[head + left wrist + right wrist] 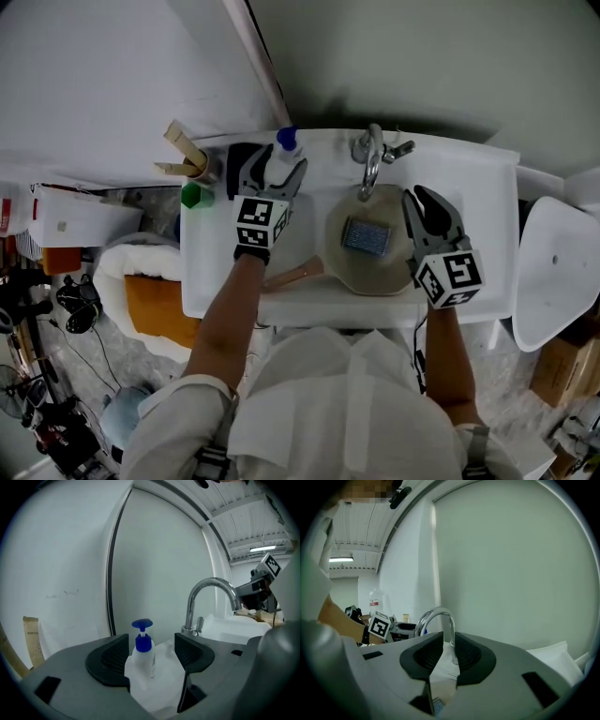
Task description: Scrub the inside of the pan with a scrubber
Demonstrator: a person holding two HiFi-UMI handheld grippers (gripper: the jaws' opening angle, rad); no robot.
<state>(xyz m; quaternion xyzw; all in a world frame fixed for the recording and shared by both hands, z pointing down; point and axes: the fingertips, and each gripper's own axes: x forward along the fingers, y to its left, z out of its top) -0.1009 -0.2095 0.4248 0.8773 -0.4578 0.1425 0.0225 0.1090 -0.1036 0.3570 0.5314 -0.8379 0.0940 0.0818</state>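
Observation:
A round tan pan (394, 277) with a wooden handle (295, 276) lies in the white sink (473, 178). A blue-grey scrubber (366, 236) rests flat inside it, held by nothing. My right gripper (427, 202) hovers over the pan's right side, just right of the scrubber. In the right gripper view its jaws (449, 651) stand a narrow gap apart with nothing between them. My left gripper (272, 171) is at the sink's back left, open. A white soap bottle with a blue pump (142, 653) stands between its spread fingers, and the pads do not touch it.
The chrome faucet (372, 159) arches over the pan's far edge. A holder with wooden utensils (187, 157) and a green object (195, 196) sit at the sink's left corner. An orange cloth on a white seat (155, 309) is lower left, and a white chair (553, 272) is on the right.

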